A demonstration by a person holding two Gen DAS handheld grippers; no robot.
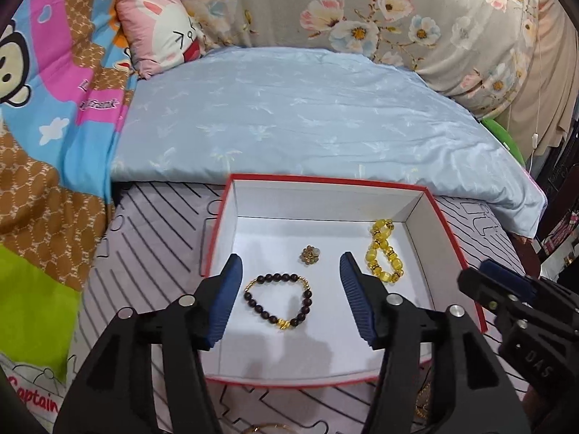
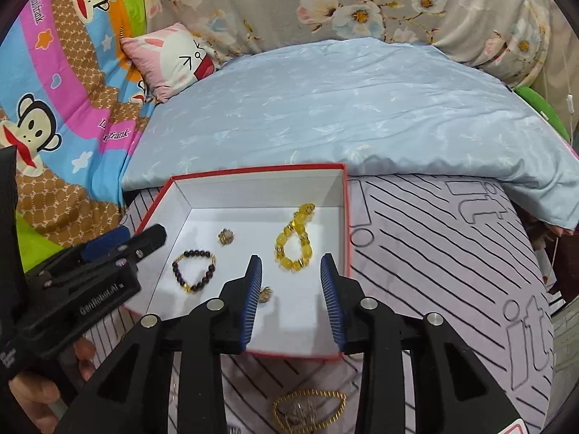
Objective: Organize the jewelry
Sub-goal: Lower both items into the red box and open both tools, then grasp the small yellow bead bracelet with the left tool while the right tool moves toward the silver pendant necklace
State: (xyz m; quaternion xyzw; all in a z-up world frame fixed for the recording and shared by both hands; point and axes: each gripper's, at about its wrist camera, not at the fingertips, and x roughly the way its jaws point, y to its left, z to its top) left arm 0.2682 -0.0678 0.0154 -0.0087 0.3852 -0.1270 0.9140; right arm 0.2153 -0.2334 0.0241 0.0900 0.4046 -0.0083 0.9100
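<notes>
The striped bedsheet (image 2: 452, 253) spreads beneath both grippers, with a pale blue quilt (image 1: 307, 108) folded across it well ahead of them. On the sheet sits the red-rimmed white box (image 1: 421, 195), directly under and ahead of the left gripper (image 1: 291, 296), whose 2 blue-padded fingers stand wide apart and hold nothing. The right gripper (image 2: 291, 300) hovers over the box's near right part, its jaws likewise spread and empty. In the left wrist view it shows only as a black tip at the far right edge of the box. Inside the box, the yellow bead bracelet (image 2: 295, 240) lies twisted into a figure 8 just ahead of the right gripper's fingers, toward the far right corner. The dark bead bracelet (image 1: 278, 298) with gold links lies flat between the left gripper's fingertips. A small flower-shaped brooch (image 1: 310, 254) rests just beyond it, near the box's middle. A small gold piece (image 2: 266, 293), possibly an earring, peeks out beside the right gripper's left finger. Outside the box, below the right gripper, a gold-edged oval ornament (image 2: 307, 410) lies on the sheet.
</notes>
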